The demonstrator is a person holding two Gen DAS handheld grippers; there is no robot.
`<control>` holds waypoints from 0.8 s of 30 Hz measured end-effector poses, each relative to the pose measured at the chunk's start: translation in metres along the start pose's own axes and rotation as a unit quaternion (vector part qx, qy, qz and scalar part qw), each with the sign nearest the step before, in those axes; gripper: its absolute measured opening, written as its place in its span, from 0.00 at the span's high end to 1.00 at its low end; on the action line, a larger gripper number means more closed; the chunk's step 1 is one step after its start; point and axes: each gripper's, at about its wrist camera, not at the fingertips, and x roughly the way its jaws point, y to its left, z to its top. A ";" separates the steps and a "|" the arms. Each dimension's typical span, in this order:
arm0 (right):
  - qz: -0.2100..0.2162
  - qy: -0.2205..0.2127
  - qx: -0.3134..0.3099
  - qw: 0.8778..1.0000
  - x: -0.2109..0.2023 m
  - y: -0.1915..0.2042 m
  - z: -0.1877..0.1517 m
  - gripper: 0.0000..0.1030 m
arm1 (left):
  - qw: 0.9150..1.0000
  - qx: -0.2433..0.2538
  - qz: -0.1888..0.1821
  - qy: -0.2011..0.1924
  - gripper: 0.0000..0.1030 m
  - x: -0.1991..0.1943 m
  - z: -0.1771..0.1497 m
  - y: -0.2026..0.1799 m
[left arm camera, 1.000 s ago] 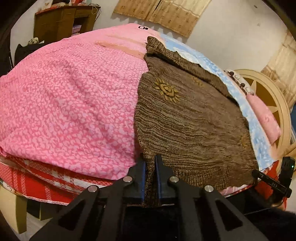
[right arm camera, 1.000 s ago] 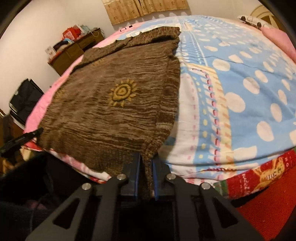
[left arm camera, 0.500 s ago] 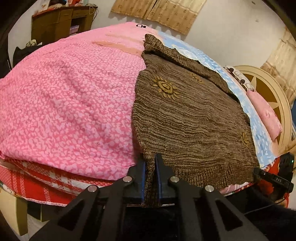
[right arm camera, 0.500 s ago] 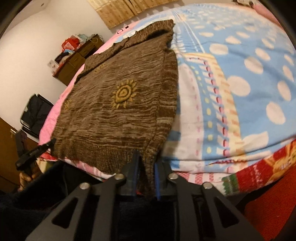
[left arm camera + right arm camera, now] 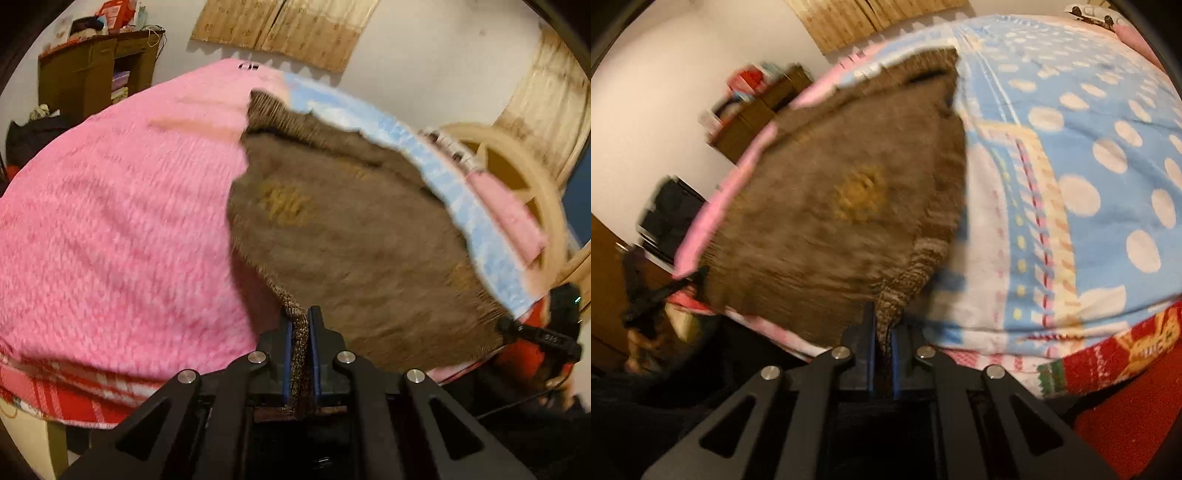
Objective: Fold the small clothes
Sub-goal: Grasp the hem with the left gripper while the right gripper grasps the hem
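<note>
A brown knitted sweater with yellow sun motifs lies spread on the bed, blurred by motion. My left gripper is shut on its near left hem corner, and the knit runs down between the blue pads. In the right wrist view the same sweater fills the middle. My right gripper is shut on the near right hem corner, which is pulled up off the bed. The right gripper shows at the sweater's far corner in the left wrist view. The hem hangs lifted between both grips.
A pink patterned blanket covers the bed's left half, a blue dotted blanket the right. A wooden cabinet stands at the far left wall. A round wooden headboard and a pink pillow lie at the right.
Both grippers have lifted the sweater's near hem, raising its corners off the bed. The views have tilted and blurred with the motion.
</note>
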 end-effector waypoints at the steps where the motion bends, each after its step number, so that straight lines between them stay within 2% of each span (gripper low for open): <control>1: 0.026 -0.012 0.012 1.000 -0.008 0.000 0.005 0.91 | 1.000 -0.006 -0.013 -0.008 0.93 -0.004 0.009 -0.002; 4: 0.105 -0.054 0.046 0.992 -0.030 0.000 0.027 0.91 | 0.999 -0.008 -0.037 -0.029 0.93 -0.011 0.035 -0.011; 7: 0.143 -0.078 0.063 0.985 -0.037 0.004 0.047 0.91 | 0.998 0.003 -0.039 -0.040 0.93 -0.011 0.054 -0.019; 11: 0.139 -0.096 0.067 0.983 -0.037 0.005 0.067 0.91 | 0.997 -0.016 -0.057 -0.054 0.93 -0.011 0.076 -0.015; 15: 0.180 -0.109 0.114 0.971 -0.029 -0.009 0.078 0.91 | 0.996 -0.033 -0.057 -0.062 0.93 0.001 0.094 -0.009; 18: 0.178 -0.112 0.124 0.970 -0.024 -0.016 0.096 0.91 | 0.994 -0.060 -0.067 -0.064 0.93 0.010 0.110 -0.003; 24: 0.180 -0.123 0.130 0.967 -0.018 -0.021 0.150 0.91 | 0.994 -0.056 -0.034 -0.081 0.93 0.026 0.168 -0.004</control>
